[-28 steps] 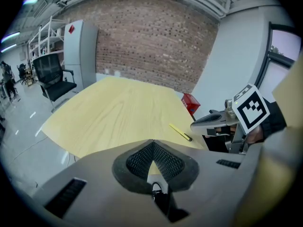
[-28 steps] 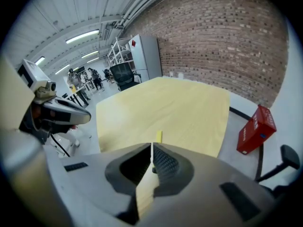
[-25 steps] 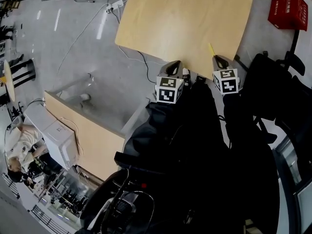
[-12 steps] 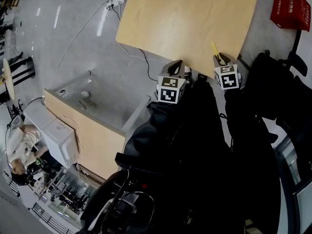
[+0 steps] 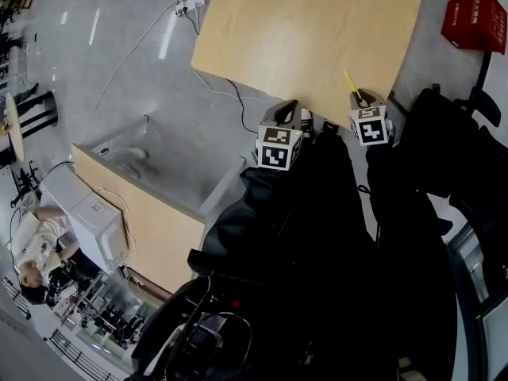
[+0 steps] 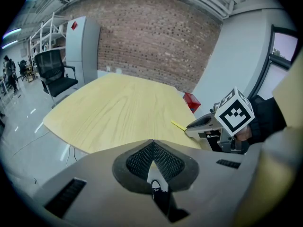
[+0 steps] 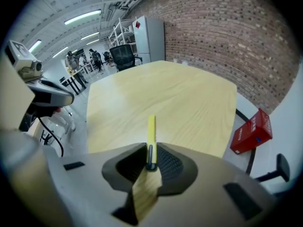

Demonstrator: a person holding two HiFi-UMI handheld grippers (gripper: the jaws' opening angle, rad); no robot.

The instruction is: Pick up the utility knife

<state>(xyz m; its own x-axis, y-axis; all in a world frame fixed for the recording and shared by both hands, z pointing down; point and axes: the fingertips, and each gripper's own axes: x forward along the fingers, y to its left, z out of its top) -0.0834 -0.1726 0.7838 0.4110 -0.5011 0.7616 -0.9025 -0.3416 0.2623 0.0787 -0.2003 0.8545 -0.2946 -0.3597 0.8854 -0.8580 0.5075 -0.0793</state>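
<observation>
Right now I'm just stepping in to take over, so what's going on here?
A person holds a claw in each hand at the near edge of a wooden table. The right claw is shut on the yellow utility knife, which juts forward over the tabletop. The left claw is shut on nothing, off to the side. Whether the knife is clear of the table can't be told.

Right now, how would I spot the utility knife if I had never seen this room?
Find the big pale wooden table, then the right gripper at its near edge. The utility knife is the slim bright-yellow strip sticking forward from that gripper's closed jaws; the left gripper alongside holds nothing.
</observation>
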